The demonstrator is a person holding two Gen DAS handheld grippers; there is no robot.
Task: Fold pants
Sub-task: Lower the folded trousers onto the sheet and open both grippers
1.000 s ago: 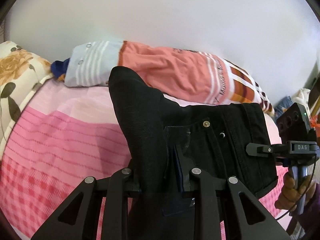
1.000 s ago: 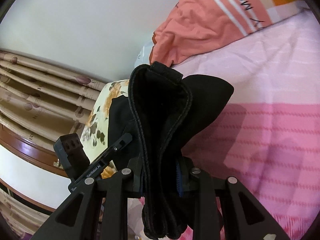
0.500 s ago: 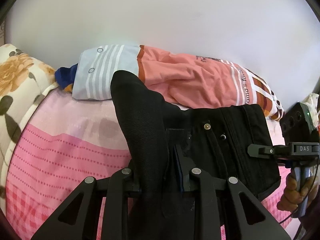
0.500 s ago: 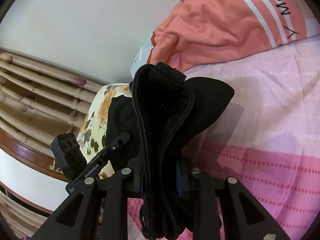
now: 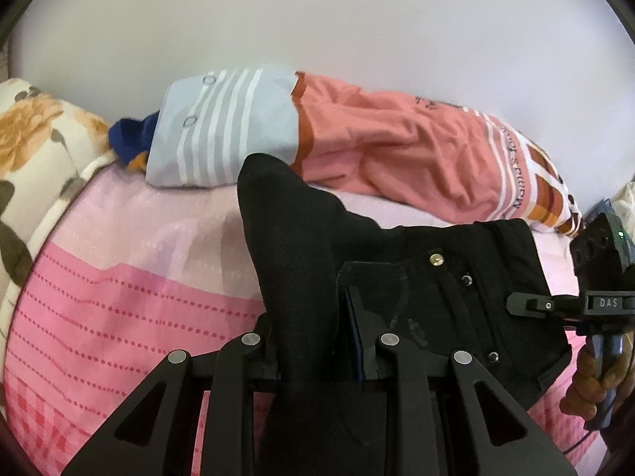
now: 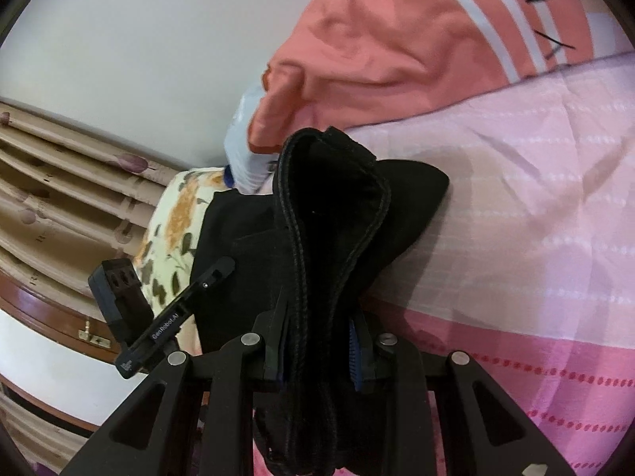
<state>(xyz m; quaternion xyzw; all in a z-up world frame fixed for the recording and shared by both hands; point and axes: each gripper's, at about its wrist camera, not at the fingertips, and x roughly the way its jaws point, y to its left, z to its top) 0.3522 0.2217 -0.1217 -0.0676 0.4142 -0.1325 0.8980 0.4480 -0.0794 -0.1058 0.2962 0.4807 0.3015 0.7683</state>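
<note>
The black pants (image 5: 416, 277) hang stretched between both grippers above the pink bed sheet (image 5: 119, 297). My left gripper (image 5: 317, 341) is shut on a bunched fold of the black fabric, which rises between its fingers. The waistband side with metal buttons (image 5: 436, 258) spreads to the right toward the other gripper (image 5: 555, 305), held by a hand. In the right wrist view my right gripper (image 6: 321, 353) is shut on a thick stitched edge of the pants (image 6: 329, 218), and the left gripper's body (image 6: 166, 317) shows at lower left.
A salmon and striped pillow (image 5: 397, 150) lies along the white wall behind the pants. A floral pillow (image 5: 31, 150) sits at the left. Beige curtains (image 6: 59, 198) and a wooden bed frame (image 6: 39, 309) stand beyond the bed's edge.
Both grippers moved forward and down toward the bed with the pants. The striped pillow now looks closer and larger in both views.
</note>
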